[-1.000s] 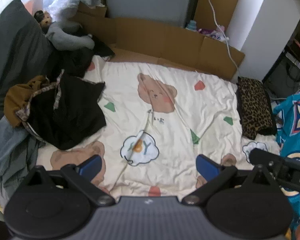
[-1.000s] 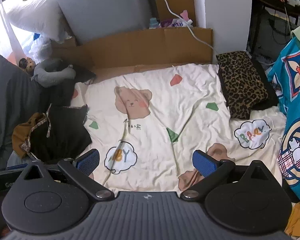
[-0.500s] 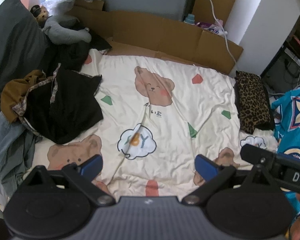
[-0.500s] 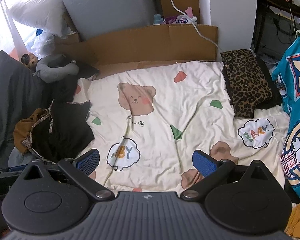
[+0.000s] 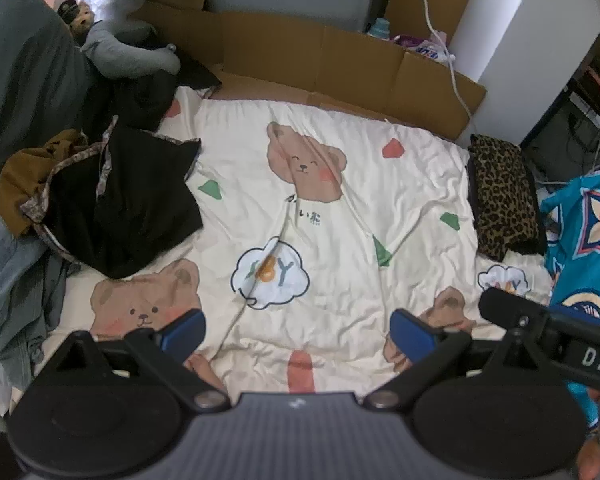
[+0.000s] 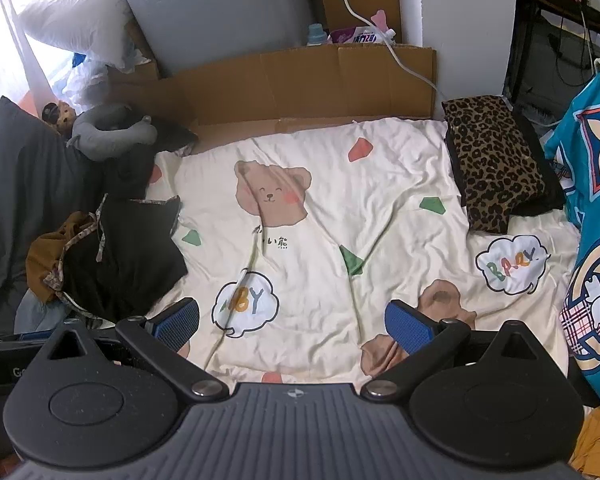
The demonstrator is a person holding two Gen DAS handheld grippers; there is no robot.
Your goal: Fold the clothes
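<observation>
A heap of unfolded clothes lies at the left of the cream bear-print sheet (image 5: 340,168) (image 6: 380,184): a black garment with patterned trim (image 5: 124,200) (image 6: 124,256), a mustard piece (image 5: 20,176) (image 6: 40,260) and a pale denim piece (image 5: 8,280). A folded leopard-print garment (image 5: 504,188) (image 6: 496,160) rests at the sheet's right edge. My left gripper (image 5: 298,330) hovers open above the near edge of the sheet, holding nothing. My right gripper (image 6: 292,324) is also open and empty, over the same near edge. The right tool's black body (image 5: 552,332) shows in the left wrist view.
A blue patterned cloth (image 5: 588,240) (image 6: 596,240) hangs at the right. A cardboard wall (image 5: 340,60) (image 6: 308,84) backs the sheet, with a white cable (image 6: 380,36). A grey neck pillow (image 5: 128,52) (image 6: 112,132), a dark grey cushion (image 5: 20,80) and a plush toy (image 6: 58,114) sit far left.
Both grippers have drawn back and risen slightly, so more of the sheet's near edge shows. Both stayed open and empty. The clothes have not moved.
</observation>
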